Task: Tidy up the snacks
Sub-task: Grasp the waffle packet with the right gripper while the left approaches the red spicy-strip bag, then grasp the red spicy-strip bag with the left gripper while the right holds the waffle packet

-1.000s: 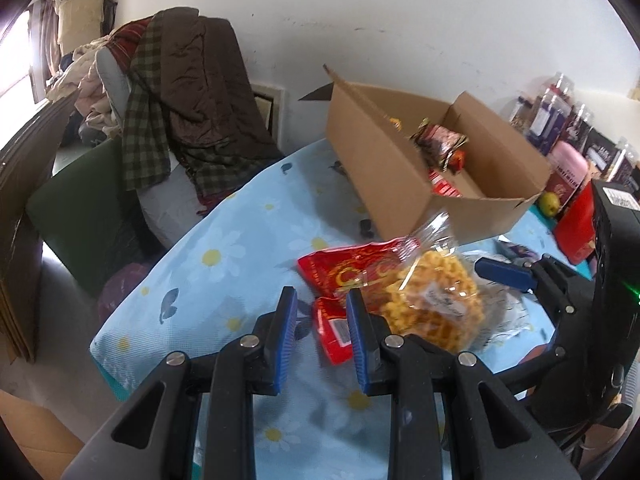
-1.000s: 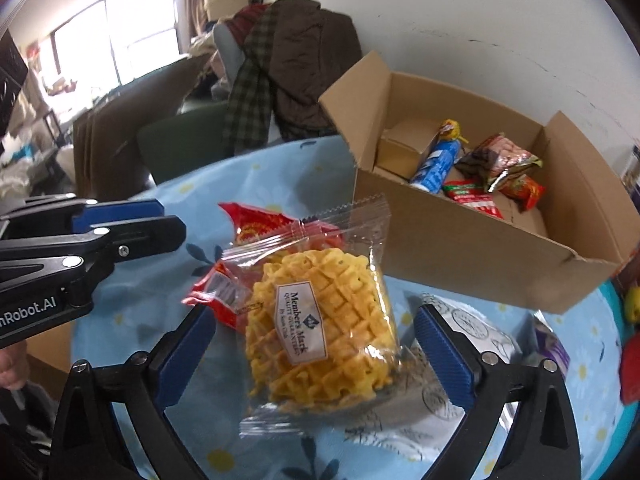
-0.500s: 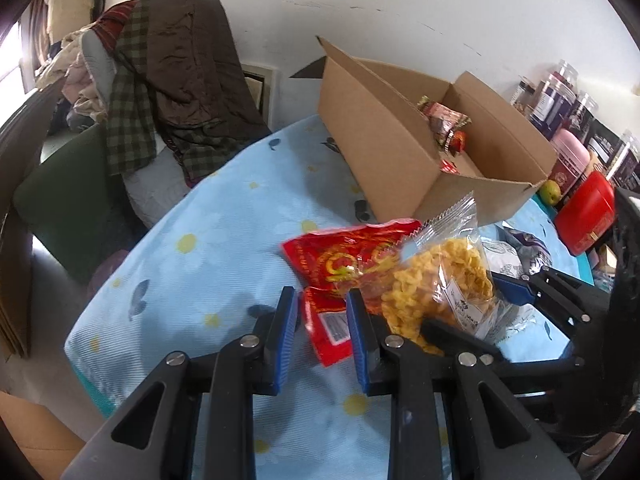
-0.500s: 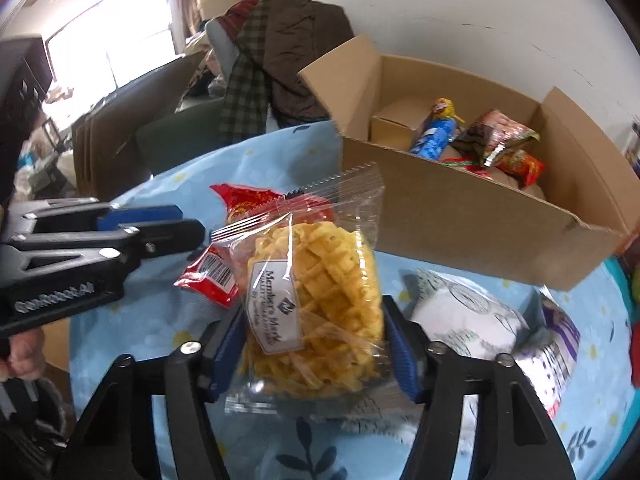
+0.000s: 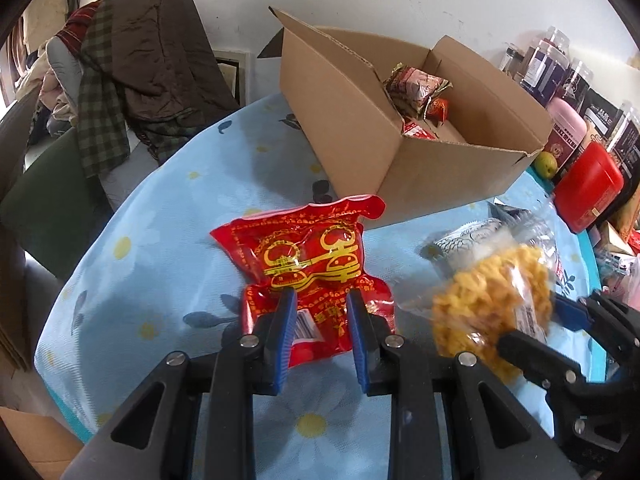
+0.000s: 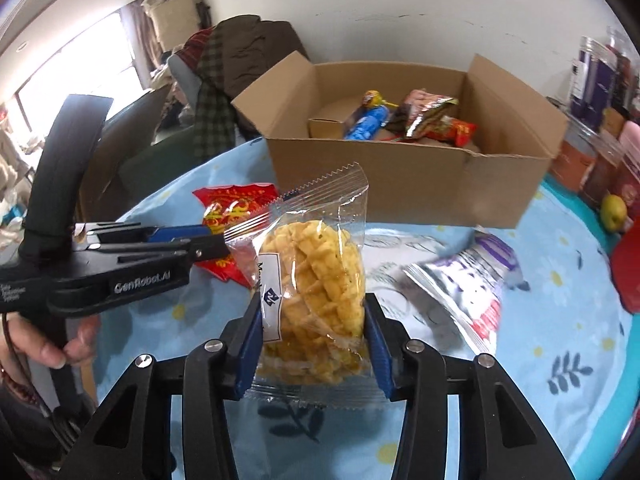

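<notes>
My right gripper (image 6: 310, 308) is shut on a clear packet of yellow waffle snack (image 6: 316, 280) and holds it upright above the table; the packet also shows in the left wrist view (image 5: 490, 300). My left gripper (image 5: 320, 304) is open, its fingers straddling the near end of a red and gold snack packet (image 5: 308, 256) that lies flat on the blue daisy tablecloth (image 5: 168, 256). An open cardboard box (image 5: 360, 120) with several snacks inside stands behind, also seen in the right wrist view (image 6: 400, 184).
A white patterned packet (image 5: 468, 240) and a silver-purple packet (image 6: 472, 280) lie right of the red one. A red container (image 5: 588, 188), a green fruit (image 6: 614, 208) and several jars (image 5: 560, 68) stand at the right. A chair with clothes (image 5: 132, 72) is at the left.
My right gripper closed on the waffle packet and lifted it off the red packet, tilting it upright. My left gripper moved forward over the red packet's near end.
</notes>
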Tool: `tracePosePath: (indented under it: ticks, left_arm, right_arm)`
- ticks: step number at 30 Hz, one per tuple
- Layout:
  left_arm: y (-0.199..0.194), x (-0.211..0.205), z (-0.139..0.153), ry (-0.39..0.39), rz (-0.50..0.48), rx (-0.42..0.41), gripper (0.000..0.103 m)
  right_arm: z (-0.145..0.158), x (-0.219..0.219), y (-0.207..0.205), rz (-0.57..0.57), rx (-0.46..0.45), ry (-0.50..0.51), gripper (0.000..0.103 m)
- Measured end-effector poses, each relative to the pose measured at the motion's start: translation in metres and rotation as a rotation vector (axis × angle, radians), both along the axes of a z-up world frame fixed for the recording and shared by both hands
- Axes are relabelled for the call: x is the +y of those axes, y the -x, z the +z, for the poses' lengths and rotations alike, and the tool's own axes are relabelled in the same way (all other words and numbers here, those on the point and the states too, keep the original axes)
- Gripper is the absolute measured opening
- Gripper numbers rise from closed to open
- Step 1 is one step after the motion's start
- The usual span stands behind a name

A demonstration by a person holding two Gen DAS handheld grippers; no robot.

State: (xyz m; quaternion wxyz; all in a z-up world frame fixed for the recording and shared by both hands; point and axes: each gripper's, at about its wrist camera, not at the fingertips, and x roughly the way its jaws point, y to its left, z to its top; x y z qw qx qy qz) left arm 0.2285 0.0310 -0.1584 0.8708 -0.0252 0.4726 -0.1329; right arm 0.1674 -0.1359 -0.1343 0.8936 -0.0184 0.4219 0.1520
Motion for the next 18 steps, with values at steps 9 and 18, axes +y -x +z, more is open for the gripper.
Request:
tracePosePath:
  ticks: [9, 18]
  left_arm:
    - [-0.009, 0.007, 0.006, 0.015, 0.053, -0.021, 0.082]
    - [-0.034, 0.000, -0.011, -0.028, 0.066, 0.016, 0.082]
  right_arm:
    - [0.000, -0.013, 0.005, -0.034, 0.008, -0.038, 0.046]
    - [-0.002, -0.013, -0.004, -0.039, 0.002, -0.025, 0.046]
